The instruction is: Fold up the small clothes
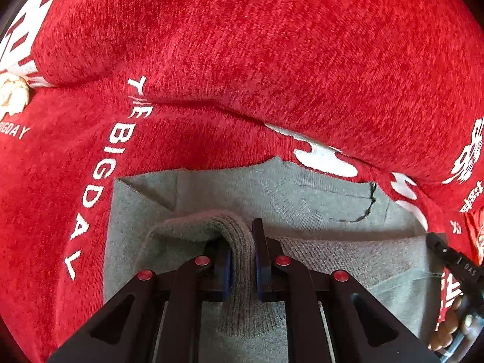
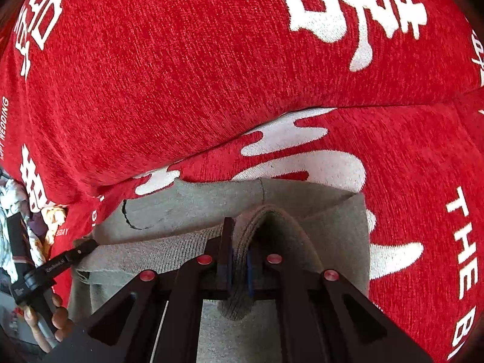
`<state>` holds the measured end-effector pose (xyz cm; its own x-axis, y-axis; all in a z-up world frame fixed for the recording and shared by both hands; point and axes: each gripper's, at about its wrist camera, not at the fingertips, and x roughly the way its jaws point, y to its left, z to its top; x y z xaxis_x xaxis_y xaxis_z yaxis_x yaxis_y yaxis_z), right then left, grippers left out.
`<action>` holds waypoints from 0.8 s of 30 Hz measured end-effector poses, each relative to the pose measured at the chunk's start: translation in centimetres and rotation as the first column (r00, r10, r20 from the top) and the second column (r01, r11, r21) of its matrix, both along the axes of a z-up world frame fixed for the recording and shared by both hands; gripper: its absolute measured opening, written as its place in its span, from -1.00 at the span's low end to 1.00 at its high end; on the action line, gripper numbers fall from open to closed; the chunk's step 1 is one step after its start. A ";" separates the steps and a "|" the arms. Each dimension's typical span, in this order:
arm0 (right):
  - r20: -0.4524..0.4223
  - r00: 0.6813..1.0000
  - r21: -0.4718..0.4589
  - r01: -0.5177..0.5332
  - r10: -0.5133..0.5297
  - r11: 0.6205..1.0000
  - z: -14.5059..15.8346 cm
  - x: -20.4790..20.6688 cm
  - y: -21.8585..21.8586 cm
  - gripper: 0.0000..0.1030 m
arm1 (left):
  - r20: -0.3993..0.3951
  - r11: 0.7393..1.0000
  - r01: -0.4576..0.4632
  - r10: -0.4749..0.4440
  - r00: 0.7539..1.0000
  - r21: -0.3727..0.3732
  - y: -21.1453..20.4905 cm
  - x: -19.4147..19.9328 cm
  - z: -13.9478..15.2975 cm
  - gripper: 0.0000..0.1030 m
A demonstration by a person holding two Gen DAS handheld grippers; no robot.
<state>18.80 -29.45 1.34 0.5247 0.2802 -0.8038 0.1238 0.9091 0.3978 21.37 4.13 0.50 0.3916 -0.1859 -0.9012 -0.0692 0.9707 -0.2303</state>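
Observation:
A small grey knitted garment (image 1: 320, 199) lies on a red printed cloth (image 1: 242, 45). Its near ribbed edge is lifted and partly folded over its body. My left gripper (image 1: 242, 257) is shut on the ribbed edge (image 1: 239, 242) at the garment's left corner. My right gripper (image 2: 239, 260) is shut on the same ribbed edge (image 2: 242, 275) at the right corner. The garment (image 2: 193, 202) shows a dark stitched line in the right wrist view. Each gripper shows in the other's view: the right one (image 1: 453, 260), the left one (image 2: 69, 257).
The red cloth (image 2: 181, 75) with white lettering covers a raised soft surface and a bulging cushion behind the garment. A pile of patterned fabric (image 2: 18, 211) lies at the far left of the right wrist view. A hand (image 2: 57, 317) grips the left tool.

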 end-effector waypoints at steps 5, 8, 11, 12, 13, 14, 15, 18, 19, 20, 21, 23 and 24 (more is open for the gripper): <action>-0.010 1.000 0.070 0.030 -0.029 0.997 -0.1 0.8 -0.6 -0.84 | -0.065 0.999 -0.007 0.005 0.998 -0.038 0.6 1.1 -1.1 -0.69; -0.067 0.996 0.160 0.070 -0.060 0.985 -1.4 1.4 -1.5 -0.67 | -0.069 0.997 -0.019 0.013 0.998 -0.077 1.1 1.1 -1.1 -0.65; -0.061 0.996 0.184 0.074 -0.064 0.980 -1.4 1.1 -2.0 -0.38 | -0.069 0.993 -0.019 0.011 0.998 -0.114 1.6 0.8 -0.8 -0.54; -0.056 0.996 0.183 0.073 -0.064 0.980 -1.2 0.9 -2.1 -0.11 | -0.074 0.991 -0.020 0.010 0.997 -0.132 1.9 0.7 -0.7 -0.19; -0.044 0.997 0.187 0.076 -0.069 0.979 -0.9 0.6 -2.3 0.02 | -0.074 0.989 -0.028 0.017 0.997 -0.145 2.3 0.5 -0.5 0.09; -0.025 0.997 0.191 0.082 -0.078 0.978 -0.5 0.2 -2.6 0.18 | -0.063 0.987 -0.054 0.045 0.997 -0.150 2.9 0.1 0.1 0.57; -0.012 0.996 0.193 0.085 -0.085 0.977 -0.2 -0.1 -2.8 0.23 | -0.036 0.985 -0.080 0.075 0.996 -0.155 3.5 -0.3 0.7 0.71; 0.014 0.996 0.203 0.079 -0.083 0.976 0.6 -1.1 -3.5 0.25 | 0.011 0.967 -0.115 0.120 0.993 -0.227 5.6 -1.5 2.2 0.71; 0.016 0.996 0.193 0.079 -0.084 0.978 0.8 -1.4 -3.7 0.25 | 0.015 0.961 -0.119 0.126 0.992 -0.248 6.1 -1.8 2.5 0.71; 0.022 0.997 0.171 0.073 -0.078 0.983 1.0 -1.8 -3.7 0.25 | 0.025 0.962 -0.116 0.126 0.992 -0.249 6.3 -2.1 2.7 0.71; 0.024 0.997 0.152 0.068 -0.073 0.986 1.1 -2.0 -3.6 0.25 | 0.038 0.967 -0.106 0.118 0.992 -0.230 6.3 -2.4 2.9 0.71; 0.030 0.998 0.084 0.051 -0.054 0.995 1.3 -2.4 -3.1 0.25 | 0.052 0.979 -0.081 0.092 0.994 -0.186 5.7 -2.6 3.1 0.71; 0.032 0.998 0.063 0.045 -0.047 0.997 1.3 -2.4 -2.8 0.25 | 0.056 0.984 -0.057 0.067 0.996 -0.167 4.9 -2.6 3.2 0.71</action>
<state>16.38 -32.22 2.66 0.5642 0.3039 -0.7677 0.1509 0.8762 0.4577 18.78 9.03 3.65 0.4606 -0.3040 -0.8339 -0.1089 0.9131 -0.3930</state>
